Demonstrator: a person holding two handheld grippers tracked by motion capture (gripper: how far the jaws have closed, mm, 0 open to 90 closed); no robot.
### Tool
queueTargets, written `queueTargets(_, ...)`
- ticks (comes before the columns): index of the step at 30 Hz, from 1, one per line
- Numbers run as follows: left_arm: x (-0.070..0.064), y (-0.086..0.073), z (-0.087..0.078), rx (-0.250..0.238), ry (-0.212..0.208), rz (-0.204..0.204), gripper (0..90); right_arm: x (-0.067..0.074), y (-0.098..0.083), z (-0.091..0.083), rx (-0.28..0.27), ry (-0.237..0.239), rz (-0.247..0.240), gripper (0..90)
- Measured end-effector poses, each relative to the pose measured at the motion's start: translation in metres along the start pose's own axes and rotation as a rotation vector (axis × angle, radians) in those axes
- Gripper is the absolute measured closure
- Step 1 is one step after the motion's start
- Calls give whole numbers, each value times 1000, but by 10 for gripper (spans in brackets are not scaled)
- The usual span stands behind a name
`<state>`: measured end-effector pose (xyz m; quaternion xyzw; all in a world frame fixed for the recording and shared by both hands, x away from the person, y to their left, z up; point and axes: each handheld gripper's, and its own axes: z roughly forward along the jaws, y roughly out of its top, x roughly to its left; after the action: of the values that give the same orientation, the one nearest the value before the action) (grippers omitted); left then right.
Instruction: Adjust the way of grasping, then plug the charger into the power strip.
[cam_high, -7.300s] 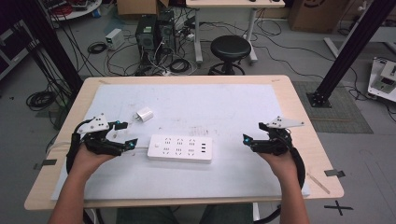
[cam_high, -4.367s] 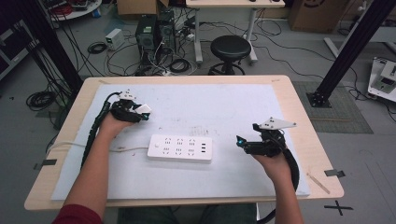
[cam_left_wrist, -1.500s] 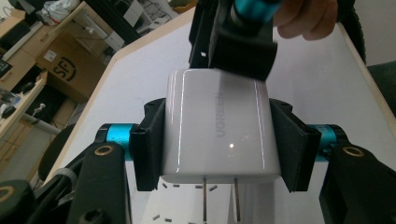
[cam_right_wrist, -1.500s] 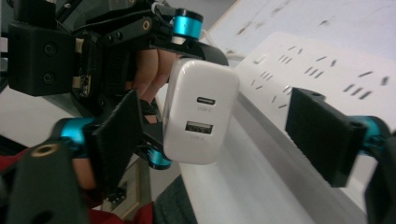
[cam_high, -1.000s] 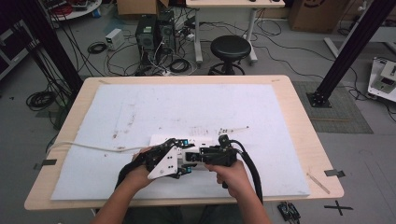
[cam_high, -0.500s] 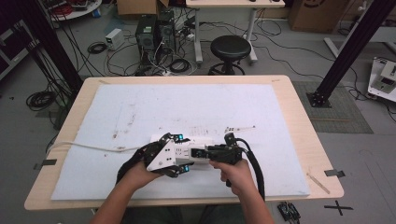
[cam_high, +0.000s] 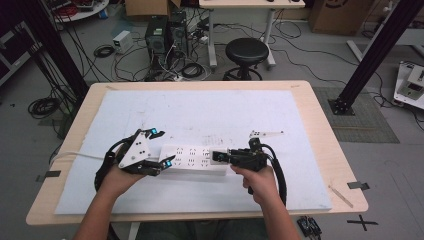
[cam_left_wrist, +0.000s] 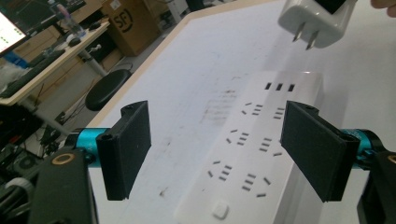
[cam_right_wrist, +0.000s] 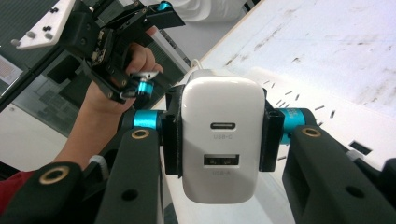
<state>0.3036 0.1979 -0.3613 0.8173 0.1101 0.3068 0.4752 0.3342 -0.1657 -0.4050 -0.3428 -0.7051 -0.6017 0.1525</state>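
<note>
A white USB charger (cam_right_wrist: 219, 140) sits between the pads of my right gripper (cam_right_wrist: 219, 135), which is shut on it, its USB ports facing the camera. In the high view the right gripper (cam_high: 220, 157) holds the charger (cam_high: 218, 156) just over the right end of a white power strip (cam_high: 192, 159). My left gripper (cam_high: 164, 146) is at the strip's left end. Its jaws have just been opening and stand wide apart with nothing between them. In the left gripper view the strip (cam_left_wrist: 252, 154) lies beyond my left gripper (cam_left_wrist: 219, 154), and the charger (cam_left_wrist: 315, 18) hangs at the top right, prongs down.
The strip lies on a white sheet (cam_high: 200, 110) that covers a wooden table (cam_high: 325, 150). Its white cable (cam_high: 75, 156) runs off over the left edge. Behind the table are a black stool (cam_high: 245, 50), computer cases and loose cables on the floor.
The left gripper has let go of the charger, opened, and pulled away to the left. The charger stays in the right gripper, which has shifted slightly right over the strip.
</note>
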Motion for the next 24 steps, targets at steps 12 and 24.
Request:
queueTargets(12,11,-10,-14,45,41,-40,244,1,8,5,-44,-73,-111,631)
queueTargets(24,20,-21,-18,63,59,-66,244,5,16,16,-63,-264,-387,631)
